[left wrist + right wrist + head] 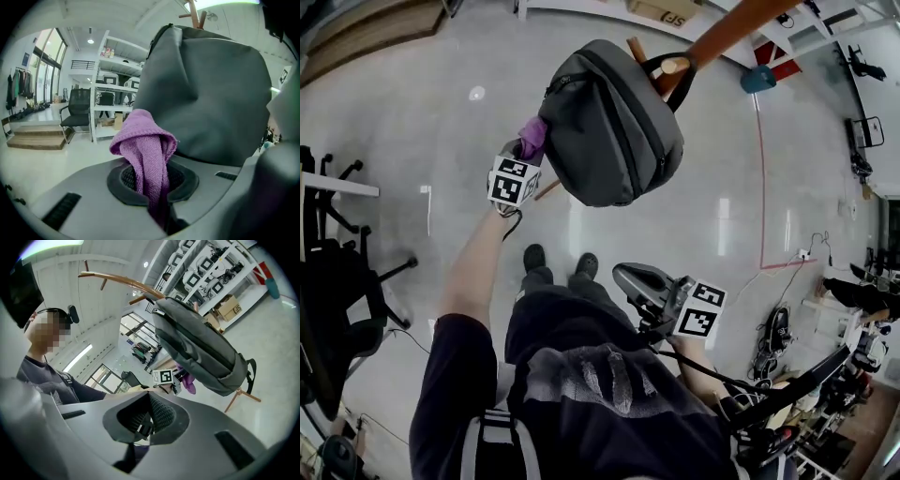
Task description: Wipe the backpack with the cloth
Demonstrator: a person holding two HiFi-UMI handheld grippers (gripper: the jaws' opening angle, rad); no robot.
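Observation:
A grey backpack (pixel 614 122) (pixel 211 93) (pixel 201 350) hangs by its top loop from a wooden coat rack (pixel 731 28). My left gripper (pixel 525 155) (pixel 150 183) is shut on a purple cloth (pixel 532 136) (pixel 145 150), and the cloth's bunched top rests against the backpack's left side. From the right gripper view, the cloth (pixel 190 380) shows just under the bag's lower edge. My right gripper (pixel 628 277) (pixel 145 420) is held low in front of the person's body, away from the bag, with its jaws together and nothing between them.
The rack's wooden legs (pixel 241 397) stand under the bag on a glossy pale floor. Black office chairs (pixel 337 281) and a white desk edge stand at the left. A red tape line (pixel 761 187) runs down the floor at the right. White shelving (pixel 115 93) lies beyond.

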